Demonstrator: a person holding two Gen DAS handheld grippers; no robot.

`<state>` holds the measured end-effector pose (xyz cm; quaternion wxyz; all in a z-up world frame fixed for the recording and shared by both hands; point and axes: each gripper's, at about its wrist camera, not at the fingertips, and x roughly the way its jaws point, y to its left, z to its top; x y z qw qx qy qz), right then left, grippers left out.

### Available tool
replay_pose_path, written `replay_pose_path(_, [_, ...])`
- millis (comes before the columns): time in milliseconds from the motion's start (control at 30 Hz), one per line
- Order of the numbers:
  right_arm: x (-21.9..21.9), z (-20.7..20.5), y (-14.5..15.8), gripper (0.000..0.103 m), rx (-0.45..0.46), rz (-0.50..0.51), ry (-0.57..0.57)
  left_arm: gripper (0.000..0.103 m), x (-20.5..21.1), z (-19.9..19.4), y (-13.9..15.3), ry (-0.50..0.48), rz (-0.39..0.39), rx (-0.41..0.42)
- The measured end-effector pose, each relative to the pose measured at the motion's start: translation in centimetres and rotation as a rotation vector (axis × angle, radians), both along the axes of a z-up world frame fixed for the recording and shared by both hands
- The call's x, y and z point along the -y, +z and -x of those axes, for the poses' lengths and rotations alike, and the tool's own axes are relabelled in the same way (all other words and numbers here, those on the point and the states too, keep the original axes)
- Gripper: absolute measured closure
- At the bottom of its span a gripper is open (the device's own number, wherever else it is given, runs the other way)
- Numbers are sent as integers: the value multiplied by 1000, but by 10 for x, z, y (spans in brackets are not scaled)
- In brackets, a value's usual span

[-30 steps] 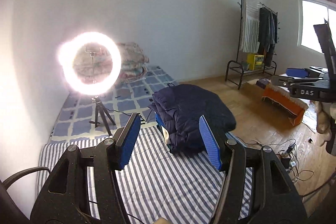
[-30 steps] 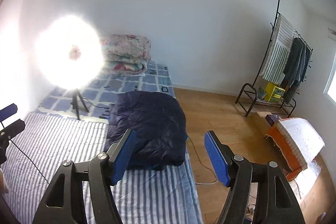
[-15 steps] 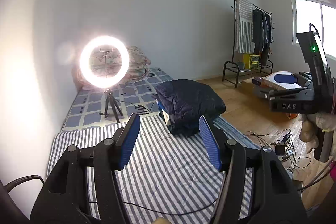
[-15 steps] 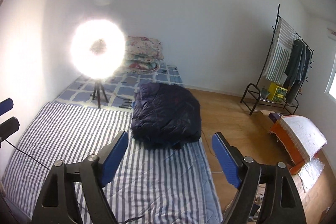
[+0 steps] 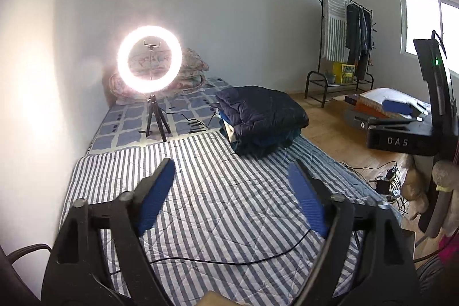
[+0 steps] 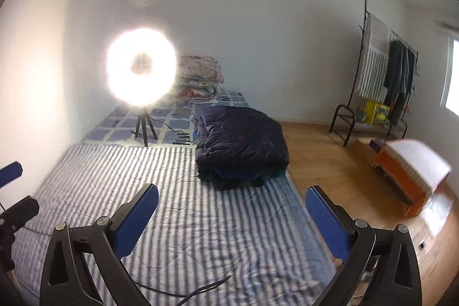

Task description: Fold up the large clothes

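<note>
Folded navy padded jacket [image 6: 241, 145] sits atop clothes stack at far right of striped bed [image 6: 114, 205]. Left hand-held gripper [image 5: 229, 191] and right hand-held gripper [image 6: 231, 215]: jaws wide apart, empty. Jacket likely soft, bulky, light, slippery; grip hem or edge seams.

A: Where does the left wrist view sit?
B: Above the striped mattress [image 5: 229, 191], looking along it past its own blue pads [image 5: 156, 197]; the ring light [image 5: 149, 59] is at 11 o'clock, the folded dark jacket [image 5: 261, 111] near 1 o'clock, well off

A: And the right wrist view?
B: Much the same heading, from further right: jacket [image 6: 241, 142] at 12, wooden floor [image 6: 330, 162] at 2. Both share mattress [image 6: 143, 191], light [image 6: 142, 68], jacket and clothes rack [image 6: 384, 76]
</note>
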<state>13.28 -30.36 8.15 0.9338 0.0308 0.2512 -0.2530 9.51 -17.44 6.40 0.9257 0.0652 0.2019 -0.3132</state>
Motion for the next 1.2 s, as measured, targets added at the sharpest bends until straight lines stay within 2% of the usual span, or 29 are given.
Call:
replay_pose_path(233, [-2, 5, -13, 0, 16, 6, -13, 3, -4, 0, -13, 23, -1, 1])
replay_pose_path(333, [-3, 9, -17, 0, 22, -2, -23, 3, -1, 0, -20, 17, -5, -20])
replay_pose_path(500, [1, 10, -26, 0, 26, -19, -43, 2, 4, 4, -25, 34, -35, 18])
replay_pose_path(800, [5, 5, -38, 0, 3, -16, -59, 0, 10, 2, -40, 62, -80, -16])
replay_pose_path(1200, [3, 1, -41, 0, 6, -25, -48, 0, 10, 2, -40, 61, -74, -20])
